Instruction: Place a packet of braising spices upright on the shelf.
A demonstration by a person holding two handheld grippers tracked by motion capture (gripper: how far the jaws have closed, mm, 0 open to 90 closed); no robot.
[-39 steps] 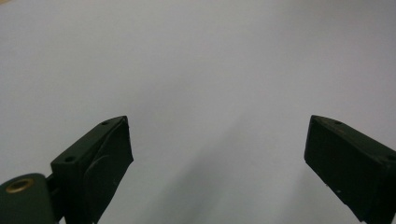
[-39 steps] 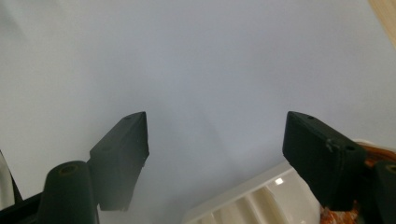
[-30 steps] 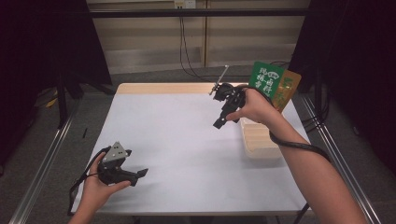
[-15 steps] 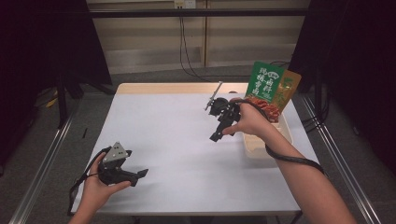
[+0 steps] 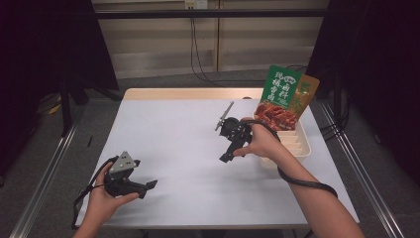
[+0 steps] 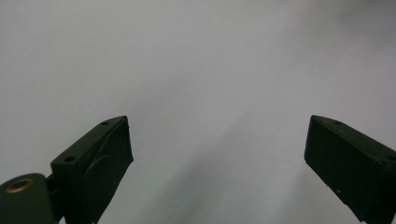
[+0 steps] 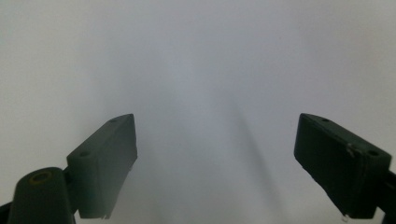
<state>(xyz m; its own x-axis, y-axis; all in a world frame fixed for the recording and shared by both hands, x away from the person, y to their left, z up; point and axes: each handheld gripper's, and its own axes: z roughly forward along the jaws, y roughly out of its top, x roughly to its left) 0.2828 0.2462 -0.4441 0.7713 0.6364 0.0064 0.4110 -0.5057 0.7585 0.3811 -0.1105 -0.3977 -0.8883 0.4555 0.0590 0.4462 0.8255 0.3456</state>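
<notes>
High view: the right gripper [image 5: 225, 157], jaws spread and empty, hangs over the white surface [image 5: 173, 129] beside the tray [image 5: 302, 144] holding upright snack packets [image 5: 278, 96], while the left gripper [image 5: 148, 186], likewise spread, rests near; next likely a packet grasp.

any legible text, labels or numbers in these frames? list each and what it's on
Green snack packet, standing in the white tray: large white characters in columns, too blurred to read.
Orange packet behind it: a small green-and-white label, unreadable.
Grey three-cornered plate on the left hand-held gripper: no readable marking.
Both gripper views: bare table between open jaws, no text.
</notes>
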